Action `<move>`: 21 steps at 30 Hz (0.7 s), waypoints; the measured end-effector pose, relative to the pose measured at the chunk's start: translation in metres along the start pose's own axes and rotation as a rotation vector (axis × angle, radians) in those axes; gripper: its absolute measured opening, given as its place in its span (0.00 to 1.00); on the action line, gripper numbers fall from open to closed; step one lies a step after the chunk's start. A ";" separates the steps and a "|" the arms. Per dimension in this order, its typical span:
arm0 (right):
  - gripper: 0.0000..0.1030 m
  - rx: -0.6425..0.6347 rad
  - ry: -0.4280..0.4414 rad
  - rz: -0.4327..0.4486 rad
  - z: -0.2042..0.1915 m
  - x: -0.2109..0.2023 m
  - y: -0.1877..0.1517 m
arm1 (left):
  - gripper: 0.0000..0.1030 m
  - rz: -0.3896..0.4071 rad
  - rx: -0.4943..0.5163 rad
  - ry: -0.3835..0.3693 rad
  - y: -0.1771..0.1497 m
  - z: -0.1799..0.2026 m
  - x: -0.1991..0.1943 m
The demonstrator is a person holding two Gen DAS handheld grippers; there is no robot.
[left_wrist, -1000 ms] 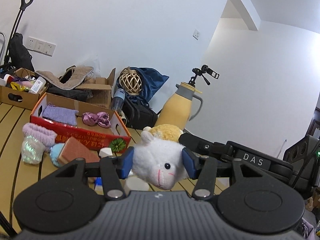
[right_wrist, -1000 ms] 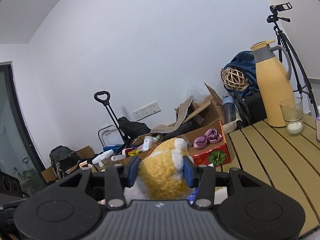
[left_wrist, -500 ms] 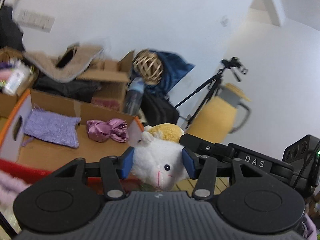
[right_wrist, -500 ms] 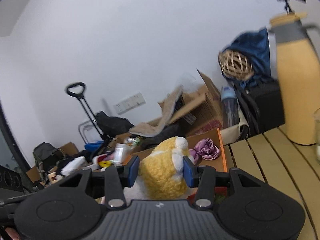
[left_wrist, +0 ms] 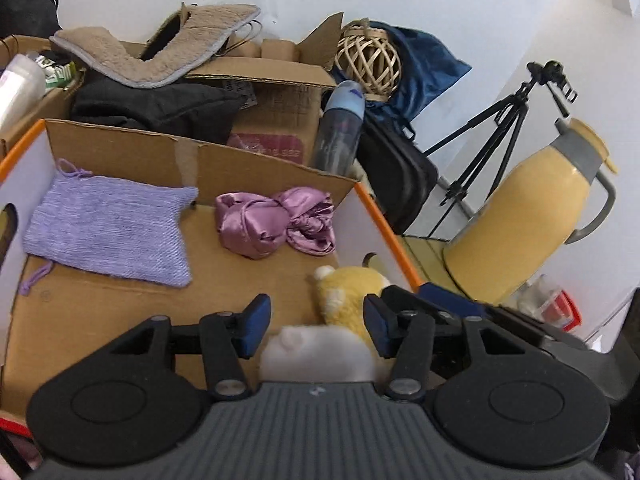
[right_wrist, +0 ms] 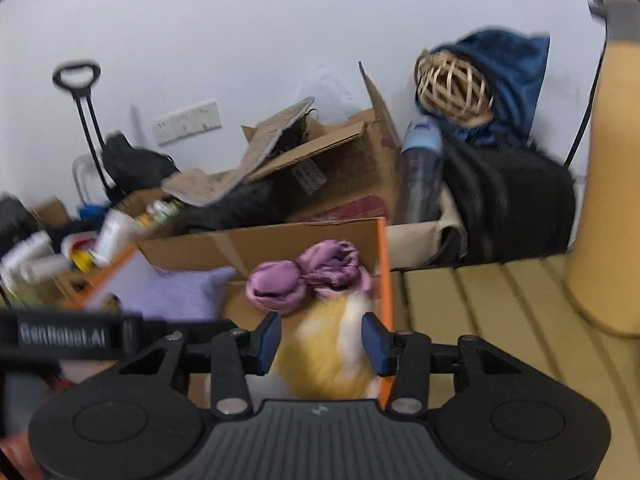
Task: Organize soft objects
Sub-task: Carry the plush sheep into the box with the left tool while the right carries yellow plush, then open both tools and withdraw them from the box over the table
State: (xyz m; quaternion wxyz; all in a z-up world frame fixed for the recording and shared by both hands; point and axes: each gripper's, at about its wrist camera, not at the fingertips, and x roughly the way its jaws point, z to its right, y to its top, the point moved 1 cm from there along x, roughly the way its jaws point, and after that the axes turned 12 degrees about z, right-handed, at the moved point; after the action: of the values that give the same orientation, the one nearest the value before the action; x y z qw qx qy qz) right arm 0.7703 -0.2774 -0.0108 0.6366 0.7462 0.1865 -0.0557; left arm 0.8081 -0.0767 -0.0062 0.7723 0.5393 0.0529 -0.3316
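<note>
Over the open cardboard box (left_wrist: 96, 320) with the orange edges, both grippers were hanging with the plush toy (left_wrist: 352, 292) between them. It's a yellow and white stuffed animal, and it sat low inside the box near the right-hand wall, close to the front.

The left gripper (left_wrist: 316, 326) had just been opening its jaws. There was a clear gap between its left blue pad and the toy's white end, so it didn't look like it was squeezing anything; the toy's head had dropped down close to the camera. The right pad was close against the yellow fur, though I couldn't tell if it was really touching.

The right gripper (right_wrist: 322, 338) had its jaws roughly halfway apart with the yellow body (right_wrist: 332, 344) sitting between the pads. That view was blurry, so I honestly couldn't tell whether the pads were pressing on it or just next to it.

Already lying in the box: a knitted purple pouch (left_wrist: 108, 224) flat on the left side, and a bundle of shiny pink satin cloth (left_wrist: 276, 226) toward the back, just behind the toy.

Off to the right on the slatted wooden table (right_wrist: 480, 312) stood a yellow thermos jug (left_wrist: 532, 216). A wicker ball (left_wrist: 368, 60) sat on blue fabric (left_wrist: 424, 64) behind the box.
</note>
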 end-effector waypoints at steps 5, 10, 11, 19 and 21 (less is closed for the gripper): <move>0.42 -0.031 -0.013 0.023 -0.002 -0.025 0.012 | 0.57 0.043 0.036 0.033 0.010 0.010 -0.038; 0.47 -0.050 -0.005 0.106 -0.001 -0.088 0.046 | 0.63 0.152 0.125 0.026 0.023 0.036 -0.123; 0.51 -0.058 -0.005 0.127 -0.002 -0.104 0.053 | 0.66 0.173 0.147 0.031 0.024 0.042 -0.141; 0.66 -0.125 0.039 0.232 -0.017 -0.229 0.084 | 0.77 0.284 0.272 0.085 0.013 0.069 -0.272; 0.67 -0.143 0.055 0.253 -0.024 -0.259 0.085 | 0.77 0.308 0.283 0.106 0.007 0.072 -0.302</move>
State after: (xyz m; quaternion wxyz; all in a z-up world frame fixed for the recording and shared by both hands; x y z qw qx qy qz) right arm 0.5567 -0.3179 0.1558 0.6846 0.7179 0.1119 0.0589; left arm 0.5581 -0.0003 0.1615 0.7265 0.6608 -0.0367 -0.1852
